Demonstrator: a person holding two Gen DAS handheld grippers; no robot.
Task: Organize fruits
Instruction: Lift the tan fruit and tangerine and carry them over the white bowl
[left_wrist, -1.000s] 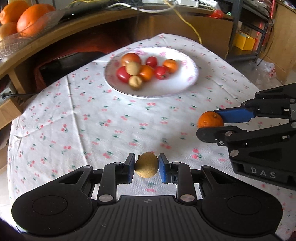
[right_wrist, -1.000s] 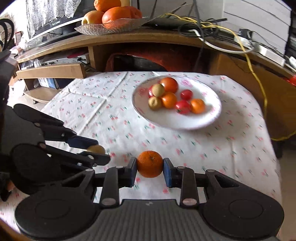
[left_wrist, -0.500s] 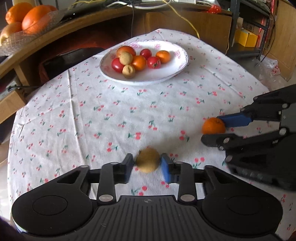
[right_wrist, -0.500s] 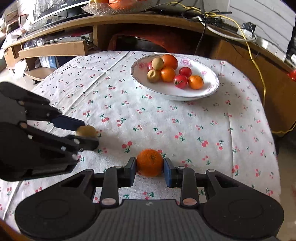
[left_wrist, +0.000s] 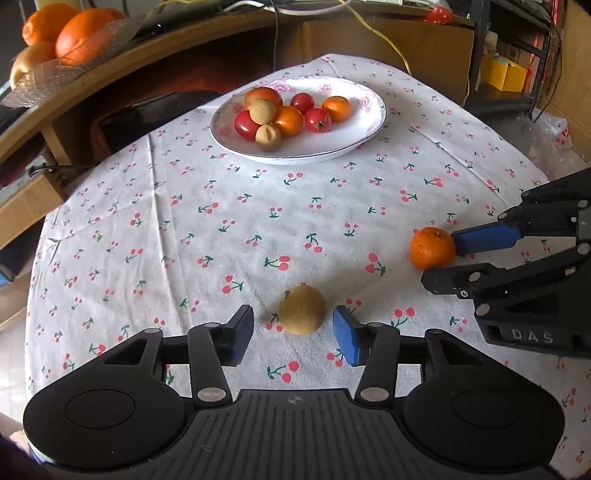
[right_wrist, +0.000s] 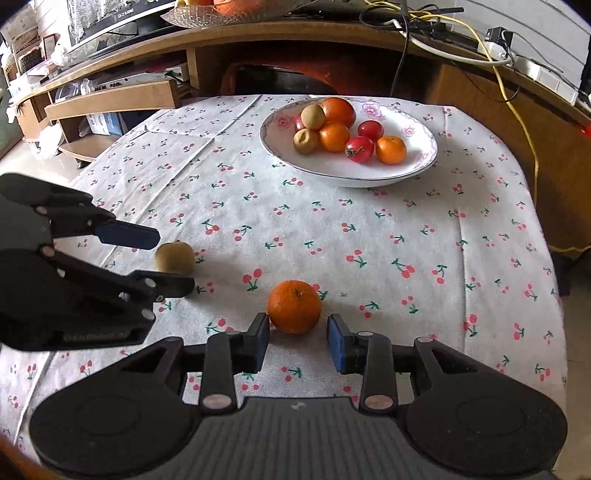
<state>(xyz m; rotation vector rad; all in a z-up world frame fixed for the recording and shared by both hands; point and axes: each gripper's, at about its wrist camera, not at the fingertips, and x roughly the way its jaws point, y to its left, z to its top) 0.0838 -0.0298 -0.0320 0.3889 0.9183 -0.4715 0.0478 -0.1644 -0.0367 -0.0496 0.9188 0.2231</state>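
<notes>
The left gripper (left_wrist: 293, 330) stands spread, clear of the brown pear (left_wrist: 301, 310) resting on the cherry-print tablecloth (left_wrist: 221, 206). The right gripper (right_wrist: 298, 338) is likewise parted around the tangerine (right_wrist: 294, 306), not touching it. The fruit plate (right_wrist: 417, 166) lies at 1 o'clock.

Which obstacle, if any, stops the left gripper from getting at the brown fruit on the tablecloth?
Probably none. The left gripper is open, its jaws either side of the brown fruit, with only bare tablecloth between. It looks reachable.
</notes>
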